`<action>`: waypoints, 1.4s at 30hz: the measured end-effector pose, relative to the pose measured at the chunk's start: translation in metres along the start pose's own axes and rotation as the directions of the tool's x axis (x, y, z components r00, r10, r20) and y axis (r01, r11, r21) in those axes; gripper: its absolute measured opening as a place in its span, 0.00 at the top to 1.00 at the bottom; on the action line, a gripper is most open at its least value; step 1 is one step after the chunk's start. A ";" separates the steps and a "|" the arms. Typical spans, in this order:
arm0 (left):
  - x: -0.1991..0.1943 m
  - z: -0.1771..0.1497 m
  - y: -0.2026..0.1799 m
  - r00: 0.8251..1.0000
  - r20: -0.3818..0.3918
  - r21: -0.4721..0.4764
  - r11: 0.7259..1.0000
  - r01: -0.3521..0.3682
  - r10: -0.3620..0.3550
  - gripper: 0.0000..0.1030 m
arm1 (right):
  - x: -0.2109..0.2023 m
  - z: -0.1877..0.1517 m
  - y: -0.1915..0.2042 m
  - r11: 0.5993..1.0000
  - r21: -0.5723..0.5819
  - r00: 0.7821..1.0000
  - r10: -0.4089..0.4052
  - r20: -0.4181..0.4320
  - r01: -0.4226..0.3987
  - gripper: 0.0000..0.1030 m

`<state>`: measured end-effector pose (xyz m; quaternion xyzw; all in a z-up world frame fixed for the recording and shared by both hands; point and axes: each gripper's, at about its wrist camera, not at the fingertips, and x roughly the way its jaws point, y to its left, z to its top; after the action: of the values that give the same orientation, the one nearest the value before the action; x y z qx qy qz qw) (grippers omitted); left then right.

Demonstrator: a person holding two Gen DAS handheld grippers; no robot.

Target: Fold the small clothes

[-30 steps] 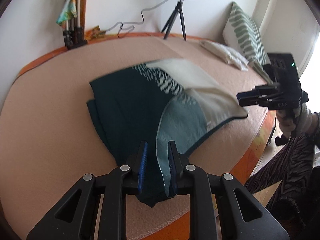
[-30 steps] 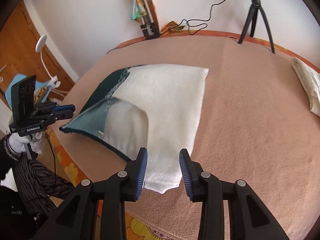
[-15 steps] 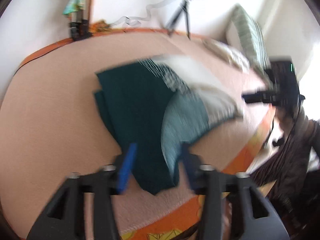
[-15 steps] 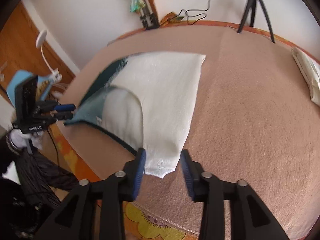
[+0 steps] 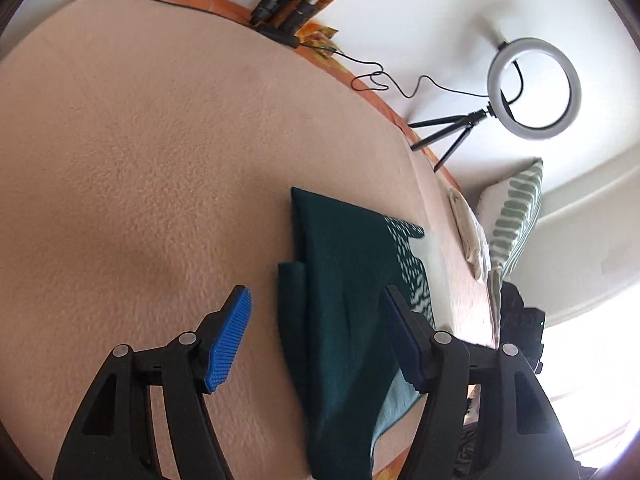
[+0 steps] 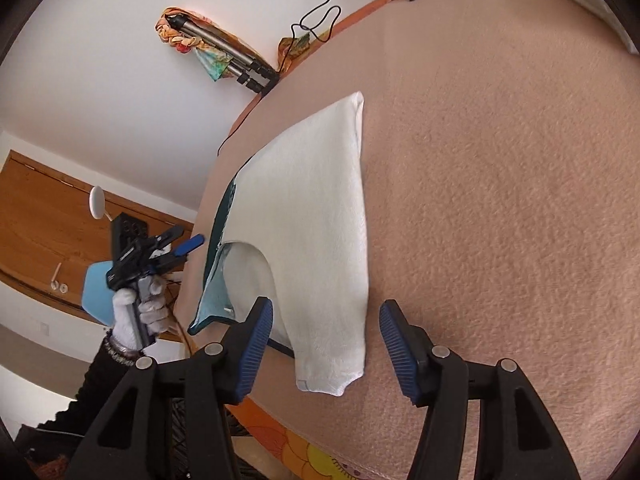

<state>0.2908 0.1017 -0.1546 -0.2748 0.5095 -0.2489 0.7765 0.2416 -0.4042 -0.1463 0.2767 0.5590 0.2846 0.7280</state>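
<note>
A small folded garment lies on the beige blanket near the bed's front edge. Its dark green part (image 5: 340, 288) shows in the left wrist view; its white part (image 6: 316, 216) with a light teal lining shows in the right wrist view. My left gripper (image 5: 316, 316) is open and empty, its fingers spread on either side of the green end. It also shows in the right wrist view (image 6: 180, 246), held in a gloved hand. My right gripper (image 6: 326, 332) is open and empty, its fingers on either side of the white end.
The beige blanket (image 5: 140, 140) covers the bed, with an orange patterned edge (image 6: 312, 452) at the front. A ring light on a tripod (image 5: 532, 88), folded tripods (image 6: 224, 56), a cable, a striped pillow (image 5: 516, 216) and a folded white cloth (image 5: 468, 232) stand along the far side.
Both grippers let go of the garment ends and opened wide. Both have tilted, and the garment now lies flat on the blanket.
</note>
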 end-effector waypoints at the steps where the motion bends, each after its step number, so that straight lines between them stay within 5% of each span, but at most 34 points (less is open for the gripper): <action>1: 0.002 0.001 0.002 1.000 -0.005 -0.013 1.000 0.010 -0.010 0.36 | 0.001 0.000 0.001 1.000 -0.001 1.000 -0.002 0.002 0.002 0.43; 11: 0.031 0.024 0.004 0.993 -0.014 -0.025 0.993 0.119 -0.119 0.36 | 0.013 0.004 -0.003 0.994 0.031 0.994 0.103 -0.029 -0.102 0.47; 20: 0.054 0.041 -0.012 0.989 -0.011 0.028 0.988 0.151 -0.150 0.38 | 0.033 0.013 0.000 0.992 0.028 0.991 0.128 -0.047 -0.127 0.66; 23: 0.060 0.041 -0.022 0.993 -0.010 0.070 0.991 0.117 -0.117 0.41 | 0.038 0.016 0.003 0.991 0.029 0.991 0.129 -0.040 -0.128 0.66; 28: 0.070 0.036 -0.038 0.999 -0.035 0.156 0.988 0.017 -0.011 0.81 | 0.041 0.016 0.008 0.993 0.015 0.993 0.115 -0.030 -0.115 0.66; 33: 0.074 0.028 -0.050 0.997 -0.009 0.240 0.968 -0.074 0.079 0.94 | 0.043 0.015 0.018 0.998 -0.028 0.998 0.061 -0.029 -0.062 0.74; 38: 0.073 0.014 -0.078 0.980 0.053 0.371 0.907 -0.198 0.192 0.97 | 0.048 0.015 0.039 0.985 -0.145 0.995 -0.094 -0.024 0.089 0.92; 42: 0.070 0.000 -0.104 0.962 0.114 0.466 0.842 -0.273 0.248 0.97 | 0.054 0.012 0.067 0.924 -0.294 0.968 -0.251 0.017 0.245 0.95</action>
<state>0.3052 -0.0200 -0.1299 -0.0091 0.4457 -0.2522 0.8589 0.2576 -0.3207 -0.1311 0.0897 0.5485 0.2730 0.7852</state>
